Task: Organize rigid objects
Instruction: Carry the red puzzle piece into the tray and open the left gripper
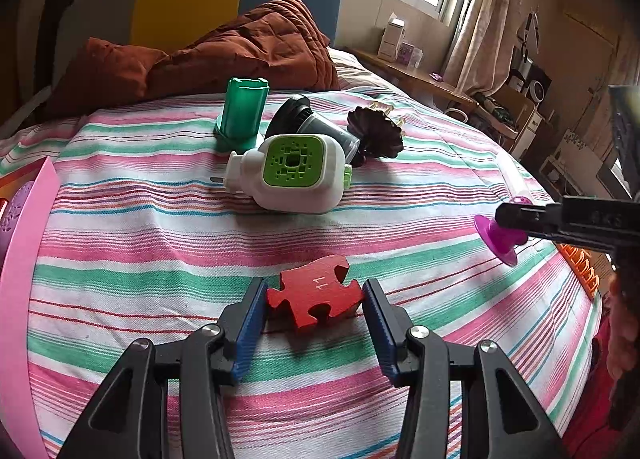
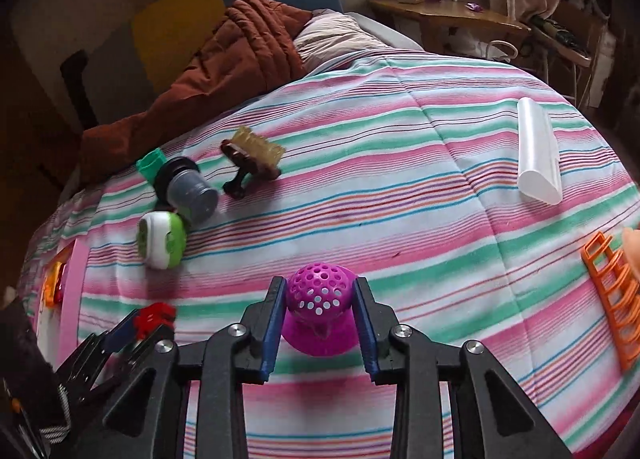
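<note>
The left gripper (image 1: pixel 315 301) is clamped on a red wooden jigsaw piece (image 1: pixel 316 297) marked with the number 11, its blue pads (image 1: pixel 252 319) pressing on either side of the piece, which is held just above the striped bedspread (image 1: pixel 160 227); the right gripper (image 2: pixel 320 299) is closed on a magenta perforated plastic piece (image 2: pixel 318 295), a domed top full of round holes above a flared base, both blue pads against the dome; in the left wrist view the same piece shows at the right edge, held off the bedspread in black jaws. Further back on the bedspread lies a cluster: a green plastic tube (image 1: pixel 240 115) standing upright, a dark grey jar with a black lid (image 1: pixel 316 123) lying on its side just beside it, a white and green plug-in device (image 1: pixel 296 171) lying in front of and touching the jar, and a dark brown brush (image 2: pixel 256 157) with pale bristles lying near the jar; well apart, towards the right of the bed, lies a white plastic case (image 2: pixel 538 153); an orange plastic rack (image 2: pixel 612 295) sits at the right edge and a pink tray (image 1: pixel 20 279) at the left edge; a rust-coloured quilt (image 1: pixel 248 47) is heaped at the head of the bed.
</note>
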Tool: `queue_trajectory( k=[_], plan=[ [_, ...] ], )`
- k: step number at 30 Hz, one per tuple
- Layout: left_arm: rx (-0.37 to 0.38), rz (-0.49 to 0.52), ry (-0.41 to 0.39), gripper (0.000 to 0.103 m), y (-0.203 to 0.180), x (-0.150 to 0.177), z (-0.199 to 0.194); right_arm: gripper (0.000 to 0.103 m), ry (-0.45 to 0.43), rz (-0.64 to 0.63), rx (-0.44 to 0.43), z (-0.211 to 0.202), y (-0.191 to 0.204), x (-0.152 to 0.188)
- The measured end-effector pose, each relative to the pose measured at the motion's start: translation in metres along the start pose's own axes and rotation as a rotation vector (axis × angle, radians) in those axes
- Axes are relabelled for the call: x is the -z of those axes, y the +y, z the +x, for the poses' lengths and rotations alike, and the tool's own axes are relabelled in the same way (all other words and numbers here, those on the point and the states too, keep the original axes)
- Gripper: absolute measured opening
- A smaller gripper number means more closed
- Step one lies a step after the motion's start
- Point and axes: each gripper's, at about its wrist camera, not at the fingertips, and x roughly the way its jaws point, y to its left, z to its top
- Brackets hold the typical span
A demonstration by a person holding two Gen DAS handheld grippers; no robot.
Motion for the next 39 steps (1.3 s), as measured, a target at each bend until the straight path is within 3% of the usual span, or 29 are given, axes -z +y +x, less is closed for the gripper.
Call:
queue_trajectory(
  k=[7, 10, 13, 24, 31, 39],
  plan=[
    [0.025, -0.029, 0.03, 0.049, 0.004, -0.005, -0.001, 0.033, -0.044, -0.048, -0.035, -0.006, 0.028, 0.031],
    [0.017, -0.003, 0.058, 0.049, 0.001, -0.006, -0.007, 0.033, -0.012, -0.026, -0.048, 0.002, 0.023, 0.035],
    [0.021, -0.005, 0.049, 0.049, 0.002, -0.005, -0.02, 0.033, 0.0, 0.006, -0.069, 0.006, 0.019, 0.035],
    [0.057, 0.018, 0.006, 0.049, 0.009, 0.004, -0.081, 0.033, 0.002, -0.066, -0.1, 0.005, 0.04, 0.042],
    [-0.002, -0.033, -0.028, 0.049, 0.051, 0.013, -0.124, 0.033, -0.005, -0.108, -0.118, 0.001, 0.053, 0.049],
    [-0.111, -0.174, -0.039, 0.049, 0.122, 0.027, -0.15, 0.033, -0.039, -0.197, -0.147, -0.006, 0.075, 0.057]
  ],
)
